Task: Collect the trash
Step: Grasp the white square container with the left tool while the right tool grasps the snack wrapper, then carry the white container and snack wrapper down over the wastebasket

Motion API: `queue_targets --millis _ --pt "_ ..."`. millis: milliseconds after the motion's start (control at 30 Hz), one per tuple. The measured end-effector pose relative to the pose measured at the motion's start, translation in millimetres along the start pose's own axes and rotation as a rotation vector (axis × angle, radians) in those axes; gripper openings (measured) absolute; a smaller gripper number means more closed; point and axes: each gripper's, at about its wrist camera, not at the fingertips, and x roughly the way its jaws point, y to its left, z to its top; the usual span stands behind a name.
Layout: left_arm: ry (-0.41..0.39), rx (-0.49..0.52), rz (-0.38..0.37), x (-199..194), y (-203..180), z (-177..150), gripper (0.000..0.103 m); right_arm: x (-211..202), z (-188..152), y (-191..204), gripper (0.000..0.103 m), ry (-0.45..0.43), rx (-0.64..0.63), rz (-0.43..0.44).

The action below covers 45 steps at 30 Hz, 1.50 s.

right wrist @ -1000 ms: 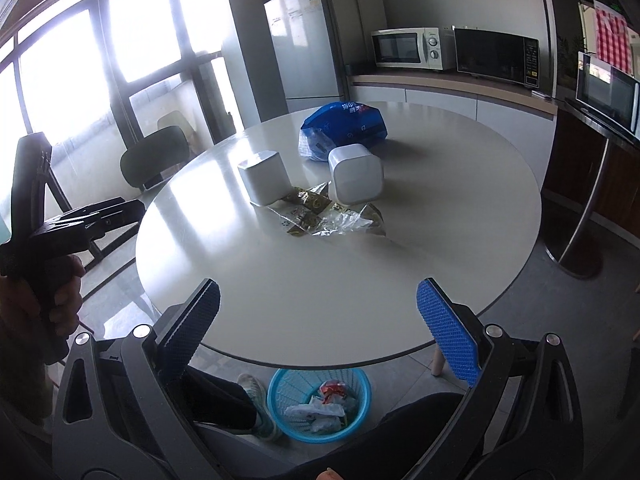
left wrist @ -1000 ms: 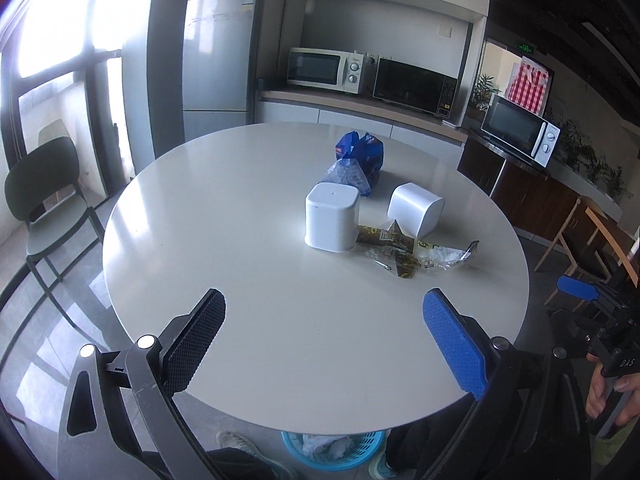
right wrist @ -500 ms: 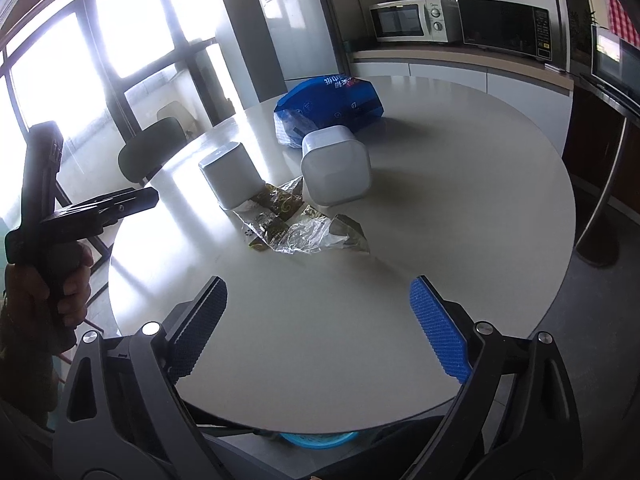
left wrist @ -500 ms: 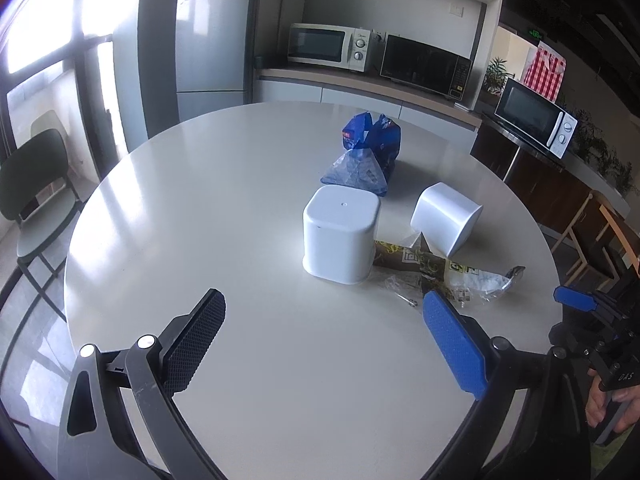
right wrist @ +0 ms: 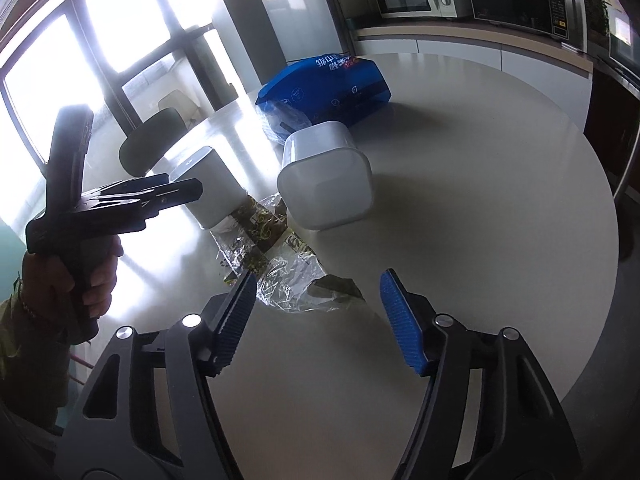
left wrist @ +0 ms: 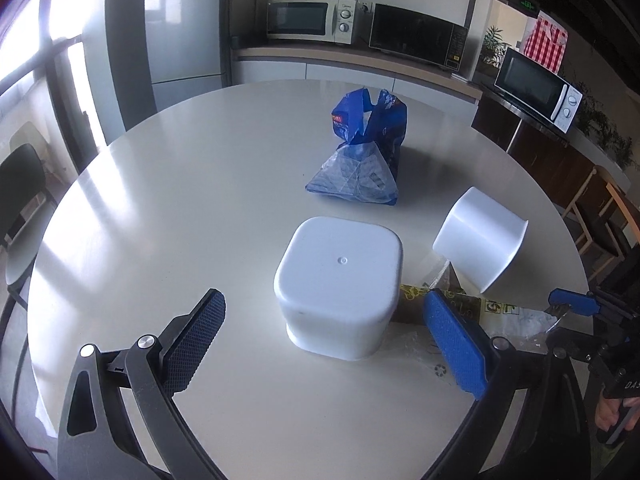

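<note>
Now | wrapper: crinkled, clear-and-dark film | flat on table

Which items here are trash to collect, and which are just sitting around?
Job: crumpled wrappers; blue bag, probably; left gripper, right gripper, both open.
Just there: upside-down white tub, tipped white tub, microwaves, fridge, chair.

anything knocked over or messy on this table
Yes. One white container lies tipped on its side, while the other white container stands upside down. Crumpled wrappers lie loose between them, and a blue bag slumps behind.
</note>
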Motion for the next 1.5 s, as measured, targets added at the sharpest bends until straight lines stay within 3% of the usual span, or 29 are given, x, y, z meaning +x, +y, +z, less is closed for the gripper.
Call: queue_targets --millis 100,200,333,700,1133,1500 --pt "0.017 0.014 -0.023 11.2 0.2 4.0 0.095 7.5 1.0 -4.2 0.041 0.022 0.027 0.002" --pt "0.027 0.028 -0.052 18.4 -0.9 8.4 0.087 9.9 0.6 -4.1 0.032 0.032 0.032 0.009" --pt "0.043 0.018 -0.061 23.0 0.1 8.6 0.060 8.3 -1.4 -1.5 0.021 0.026 0.030 0.021" --pt "-0.024 -0.174 -0.021 -24.5 33.0 -26.1 0.059 -10.8 -15.6 20.5 0.011 -0.030 -0.005 0.028" --pt "-0.135 -0.182 -0.032 -103.9 32.1 -78.0 0.059 -62.8 -39.2 40.0 0.010 -0.147 -0.031 0.024" --pt "-0.155 -0.162 -0.045 -138.7 11.6 -116.5 0.059 -103.6 -84.2 62.7 0.010 -0.145 -0.050 0.015"
